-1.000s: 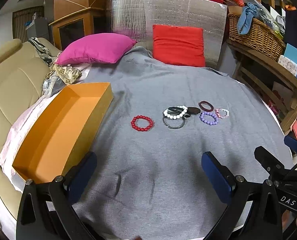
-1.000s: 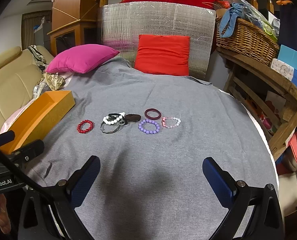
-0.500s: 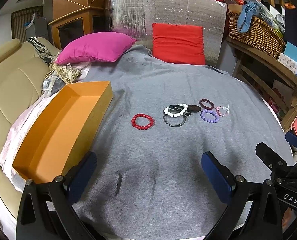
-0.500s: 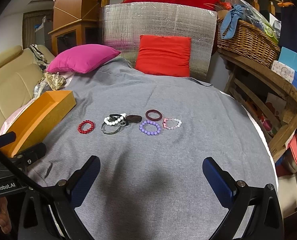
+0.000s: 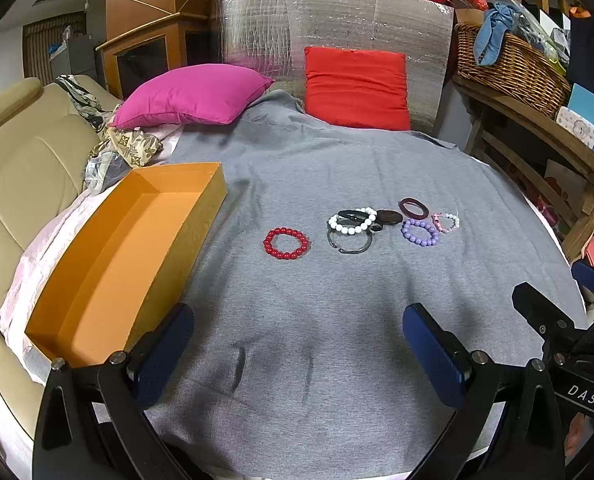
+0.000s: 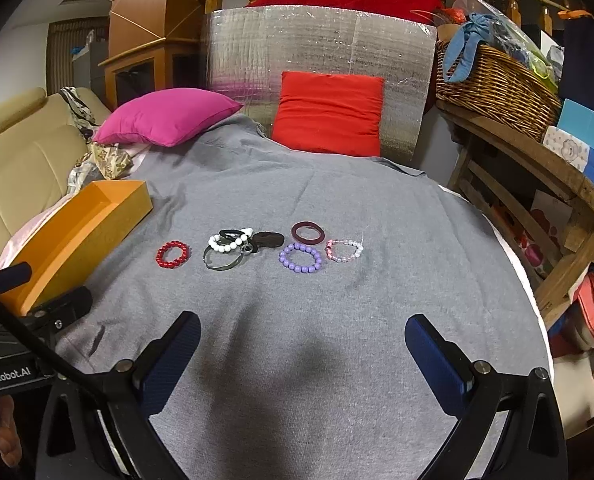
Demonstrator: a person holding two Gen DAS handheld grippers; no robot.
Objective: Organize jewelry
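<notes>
- Hovering low over the near edge of the grey cloth [image 5: 337, 168], the left claw [image 5: 297, 344] had its pads spread wide and held nothing.
- The right claw [image 6: 303, 350] hung beside it, likewise spread and empty, well short of the jewelry.
- Ahead of both, the bracelets lay in a loose row on the cloth: a red bracelet [image 5: 286, 243] apart at the left, then a white bracelet [image 5: 352, 221] overlapping a dark bangle [image 5: 348, 242] and other dark pieces, then a maroon ring [image 5: 413, 208], a purple bracelet [image 5: 419, 232] and a pink bracelet [image 5: 447, 223] close together.
- The orange box [image 5: 97, 280] sat open at the left, with nothing visible inside.
- Judging by this, the sorting had not yet begun; the step in hand looked like the approach.
- The next move likely called for the left claw to reach forward to the red bracelet, nearest the box, and pinch across its beads.
- Against the earlier frames, both views had shifted only slightly; the bracelets and box lay as before, and both claws were as wide.
</notes>
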